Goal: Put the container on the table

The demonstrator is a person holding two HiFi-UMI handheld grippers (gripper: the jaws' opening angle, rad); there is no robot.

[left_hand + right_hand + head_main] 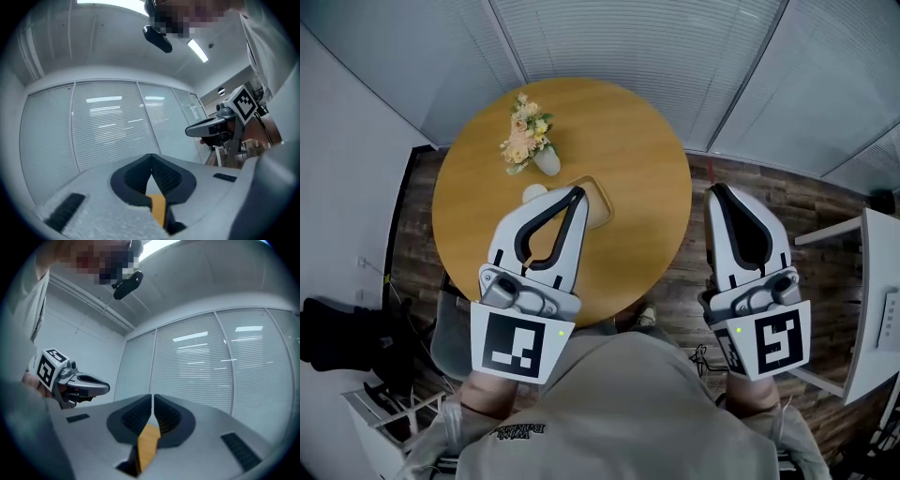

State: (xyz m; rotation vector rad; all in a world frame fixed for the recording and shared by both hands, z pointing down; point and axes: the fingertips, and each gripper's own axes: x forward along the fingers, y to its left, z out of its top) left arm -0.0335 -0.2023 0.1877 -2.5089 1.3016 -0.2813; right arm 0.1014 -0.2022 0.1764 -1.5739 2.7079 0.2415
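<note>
A shallow tan container (598, 200) lies on the round wooden table (647, 159), near its middle. My left gripper (575, 193) hangs above the table's near half and hides part of the container's left side. Its jaws are shut with nothing between them. My right gripper (717, 190) is held off the table's right edge, over the floor, also shut and empty. Both gripper views look upward at window blinds and ceiling: the left gripper (151, 157) sees the right one (213, 127) beside it, and the right gripper (153, 397) sees the left one (89, 385).
A small vase of pale flowers (525, 139) stands at the table's far left, with a small white round object (534, 193) just in front of it. A white desk (872, 309) stands at the right. A black bag (337, 333) lies on the floor at the left.
</note>
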